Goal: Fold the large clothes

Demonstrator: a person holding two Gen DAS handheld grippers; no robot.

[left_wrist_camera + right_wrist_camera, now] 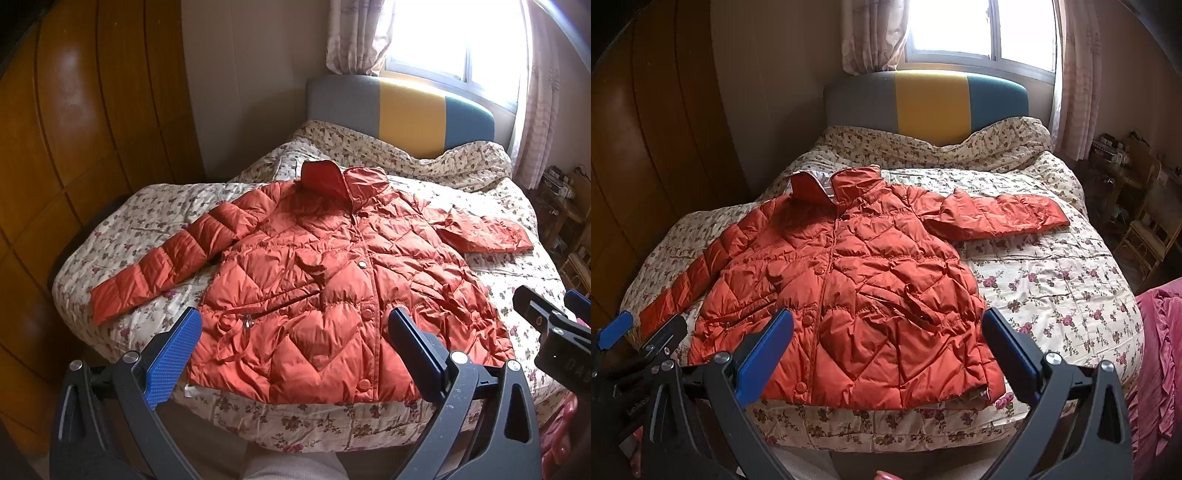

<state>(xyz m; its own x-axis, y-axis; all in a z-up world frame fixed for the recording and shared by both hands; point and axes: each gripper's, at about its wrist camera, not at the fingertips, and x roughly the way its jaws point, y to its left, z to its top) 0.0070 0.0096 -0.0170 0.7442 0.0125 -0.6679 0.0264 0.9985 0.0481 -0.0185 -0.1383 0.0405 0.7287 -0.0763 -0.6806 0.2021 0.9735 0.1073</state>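
Here both our left gripper (pixel 293 338) and right gripper (pixel 886 338) gape empty; ahead, the slippery jacket (pixel 328 288) may slide from a shallow pinch.

One orange quilted jacket (pixel 325 295) is lying mid-frame, two sleeves showing. One floral quilt (pixel 1052 280) is lying under it. Two grippers are showing: left gripper (pixel 295 347) at lower centre, right gripper (pixel 886 347) likewise, each showing two blue pads. One tricolour headboard (pixel 923 103) is standing at upper centre.
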